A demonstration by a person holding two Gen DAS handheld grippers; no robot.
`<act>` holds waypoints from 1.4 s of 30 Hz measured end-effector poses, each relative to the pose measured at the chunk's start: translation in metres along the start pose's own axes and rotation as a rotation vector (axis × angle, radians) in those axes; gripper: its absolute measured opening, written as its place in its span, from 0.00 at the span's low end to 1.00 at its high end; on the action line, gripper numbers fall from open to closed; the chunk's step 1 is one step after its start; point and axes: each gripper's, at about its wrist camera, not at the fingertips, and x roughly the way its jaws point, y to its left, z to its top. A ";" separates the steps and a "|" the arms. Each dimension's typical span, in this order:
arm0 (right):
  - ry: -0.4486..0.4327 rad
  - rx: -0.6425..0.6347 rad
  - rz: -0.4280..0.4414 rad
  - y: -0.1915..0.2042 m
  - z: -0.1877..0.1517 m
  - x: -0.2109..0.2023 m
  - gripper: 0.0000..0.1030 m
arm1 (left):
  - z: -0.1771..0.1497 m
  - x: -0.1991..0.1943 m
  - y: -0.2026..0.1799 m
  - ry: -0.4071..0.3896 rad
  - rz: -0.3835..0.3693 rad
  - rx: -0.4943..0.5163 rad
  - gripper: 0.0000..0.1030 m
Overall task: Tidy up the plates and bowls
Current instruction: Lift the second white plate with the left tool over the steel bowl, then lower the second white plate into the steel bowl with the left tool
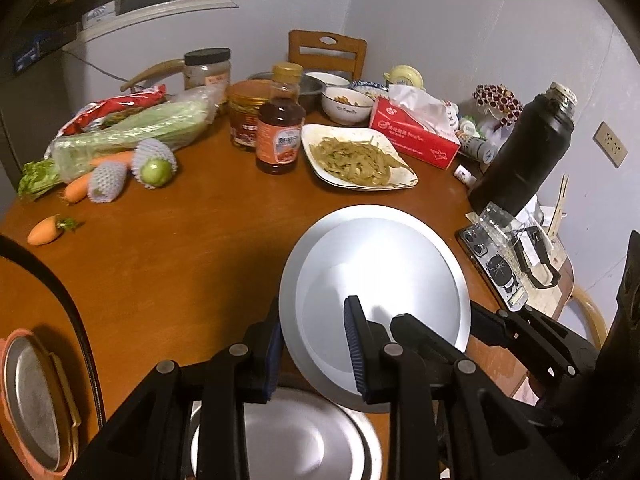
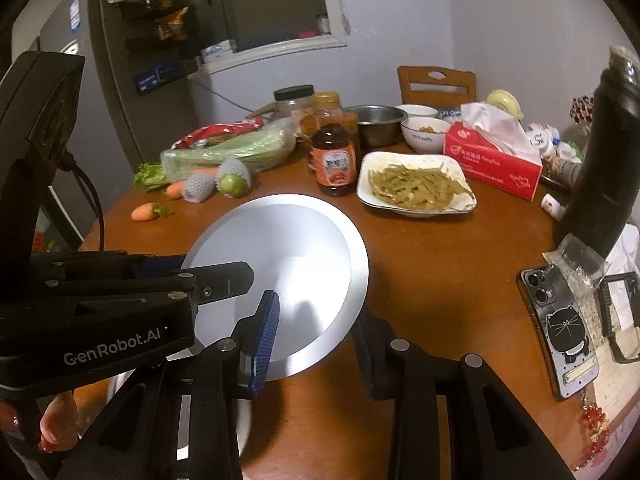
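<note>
A round silver metal plate [image 1: 384, 268] is held above the wooden table [image 1: 180, 248], one gripper on each side. My left gripper [image 1: 316, 352] is shut on its left rim, one finger [image 1: 356, 344] on top and one beneath. My right gripper [image 2: 316, 328] is shut on its right rim; the same plate shows in the right wrist view [image 2: 288, 256]. Below the plate lies a second metal plate or bowl [image 1: 304, 440], also seen in the right wrist view [image 2: 208, 432].
A white dish of food [image 1: 356, 156] sits beyond the plate, with a sauce bottle [image 1: 280, 128], jars, bowls [image 1: 346, 106], a red tissue box [image 1: 416, 128] and vegetables [image 1: 132, 132] behind. A black flask [image 1: 524, 152] and phone [image 1: 492, 264] lie right. A round tin [image 1: 36, 400] sits left.
</note>
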 end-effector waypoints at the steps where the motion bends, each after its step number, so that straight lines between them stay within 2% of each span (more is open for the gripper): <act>1: -0.004 -0.007 0.003 0.004 0.000 -0.002 0.36 | -0.002 -0.004 0.002 -0.007 0.001 -0.003 0.28; 12: -0.039 -0.068 0.029 0.046 -0.005 -0.023 0.37 | -0.020 -0.045 0.024 -0.076 0.034 -0.026 0.28; 22: -0.058 -0.095 0.047 0.076 -0.013 -0.039 0.37 | -0.041 -0.069 0.039 -0.100 0.036 -0.043 0.28; 34: -0.090 -0.131 0.048 0.095 -0.025 -0.059 0.37 | -0.062 -0.095 0.041 -0.144 0.040 -0.043 0.28; 42: -0.089 -0.137 0.051 0.099 -0.035 -0.064 0.37 | -0.074 -0.097 0.039 -0.129 0.052 -0.034 0.28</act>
